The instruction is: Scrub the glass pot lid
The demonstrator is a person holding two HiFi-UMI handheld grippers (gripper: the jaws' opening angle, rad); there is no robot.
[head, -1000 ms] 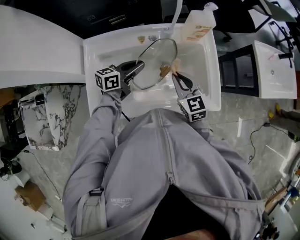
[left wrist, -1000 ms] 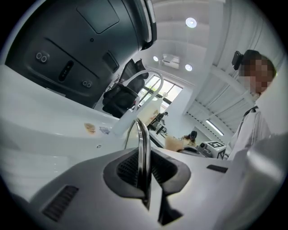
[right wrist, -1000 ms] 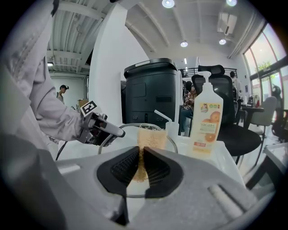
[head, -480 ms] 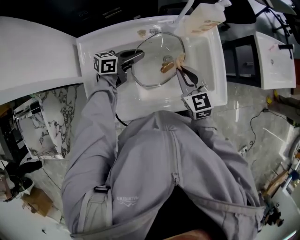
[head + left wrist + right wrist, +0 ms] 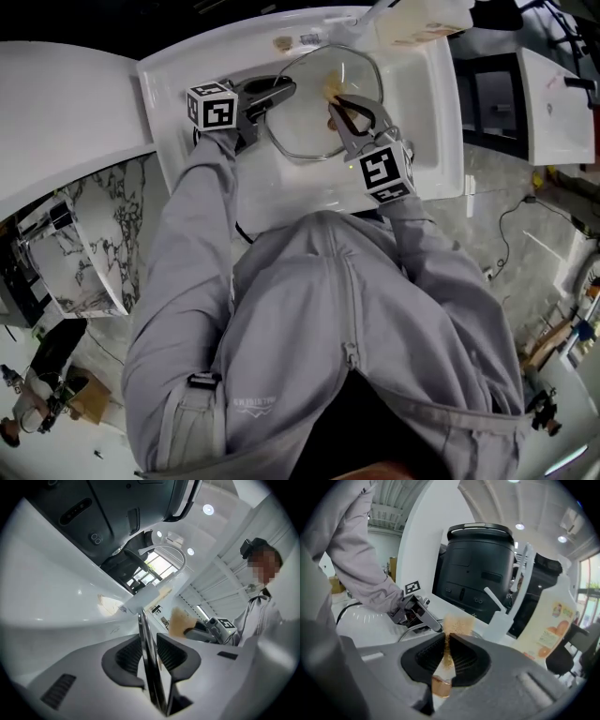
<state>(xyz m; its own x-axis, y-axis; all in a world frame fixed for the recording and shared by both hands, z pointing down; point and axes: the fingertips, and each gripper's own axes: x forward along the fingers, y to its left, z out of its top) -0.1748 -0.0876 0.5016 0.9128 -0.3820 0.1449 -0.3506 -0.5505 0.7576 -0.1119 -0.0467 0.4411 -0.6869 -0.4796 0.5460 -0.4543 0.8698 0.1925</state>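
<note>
The glass pot lid (image 5: 309, 117) lies in the white sink (image 5: 441, 122), steel rim to the left. My left gripper (image 5: 281, 94) reaches in from the left. In the left gripper view the rim (image 5: 146, 658) stands between the pads (image 5: 129, 656) with a slight gap; the jaws have just been opening. My right gripper (image 5: 339, 105) comes from the lower right over the lid, shut on a brown scrub sponge (image 5: 452, 626). The sponge (image 5: 178, 620) and right gripper (image 5: 211, 629) also show through the glass in the left gripper view.
A soap bottle (image 5: 422, 23) and a white faucet (image 5: 506, 616) stand at the sink's back edge. A black appliance (image 5: 480, 573) rises behind the sink. White counter (image 5: 66, 103) runs to the left. The person's grey sleeves fill the lower head view.
The lid has come down from a tilted hold to lie lower in the basin. My right gripper has moved up and left with the sponge, over the glass. The left gripper sank slightly.
</note>
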